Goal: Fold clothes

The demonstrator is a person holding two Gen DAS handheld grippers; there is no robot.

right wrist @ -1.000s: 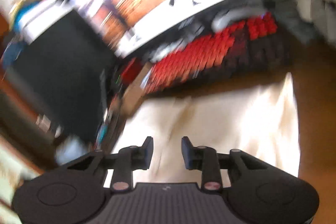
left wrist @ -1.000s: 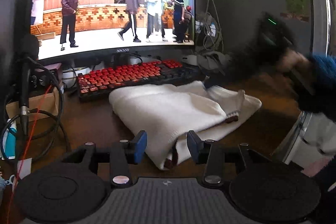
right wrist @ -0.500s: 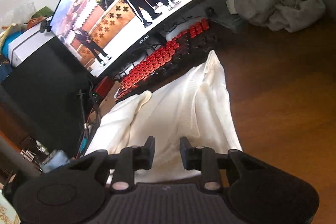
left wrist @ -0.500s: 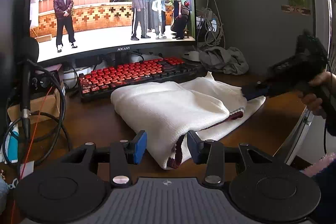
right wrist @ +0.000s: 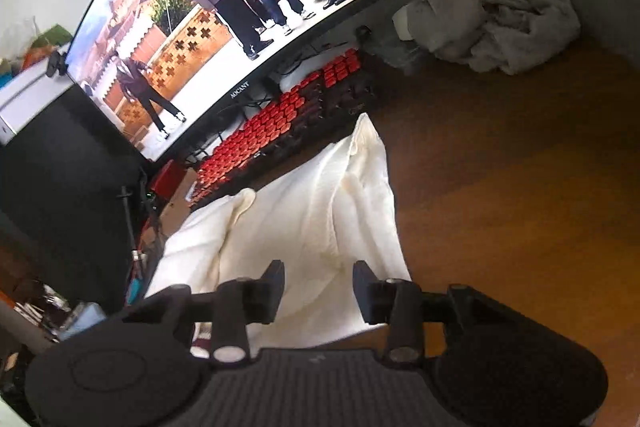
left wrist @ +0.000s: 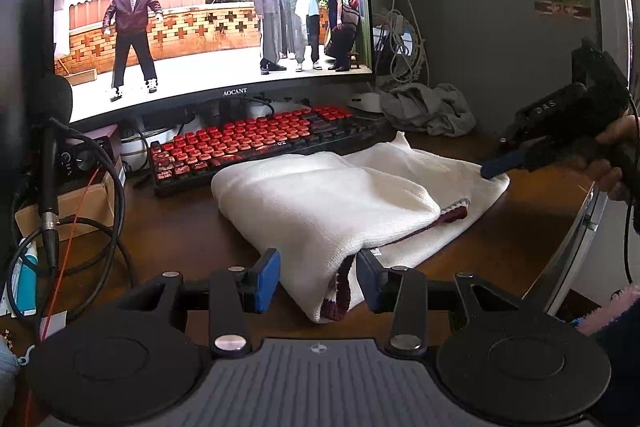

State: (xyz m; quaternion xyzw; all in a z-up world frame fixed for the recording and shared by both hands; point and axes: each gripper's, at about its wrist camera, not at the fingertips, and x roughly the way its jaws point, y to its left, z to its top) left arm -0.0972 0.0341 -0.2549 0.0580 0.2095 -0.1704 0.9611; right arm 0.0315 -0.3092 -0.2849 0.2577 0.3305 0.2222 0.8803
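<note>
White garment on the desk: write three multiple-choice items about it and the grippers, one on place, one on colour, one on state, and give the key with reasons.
1. Where does the white garment lie?
A. On the wooden desk, in front of the red keyboard
B. On top of the monitor
C. On the floor

2. What colour is the trim at the garment's near corner?
A. Green
B. Dark red
C. Yellow

3. How does the left gripper stand?
A. Shut on the garment
B. Shut on a cable
C. Open, with the garment's corner between its fingers

Key: 1 A, the cloth spreads over the brown desk just before the keyboard. 2 B, a dark red band shows at the folded corner in the left wrist view. 3 C, the blue pads stand well apart on either side of the corner; the right gripper is open too.
</note>
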